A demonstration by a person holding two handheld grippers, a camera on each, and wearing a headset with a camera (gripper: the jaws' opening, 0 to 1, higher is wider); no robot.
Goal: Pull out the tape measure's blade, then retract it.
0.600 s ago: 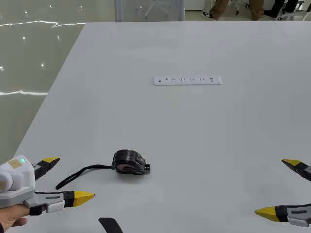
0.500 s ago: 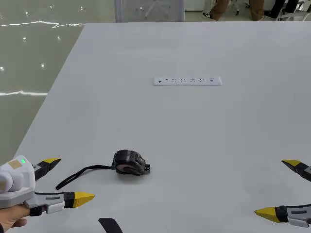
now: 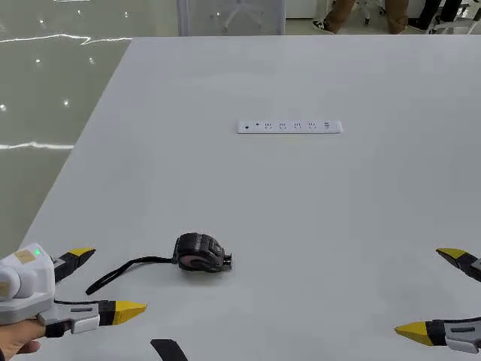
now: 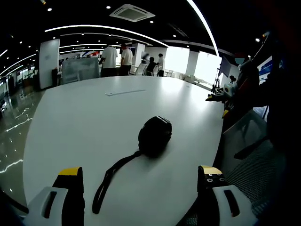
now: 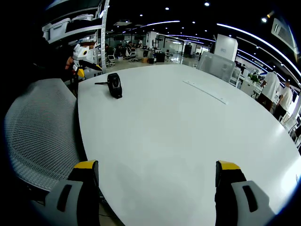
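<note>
Left gripper barely lower, jaws apart

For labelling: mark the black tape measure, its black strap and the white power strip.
Black tape measure (image 3: 200, 253), head view, case middle.
Black strap (image 3: 150, 259), head view, stretch near case.
White power strip (image 3: 290, 126), head view, centre.

Left gripper has drawn back a touch from the tape measure, toward the near edge of the table. Its yellow tips sit slightly lower in the head view than half a second ago. The shift is small. The power strip beyond the tape measure also reads a hair lower, which is headset tilt and not the strip moving.
</note>
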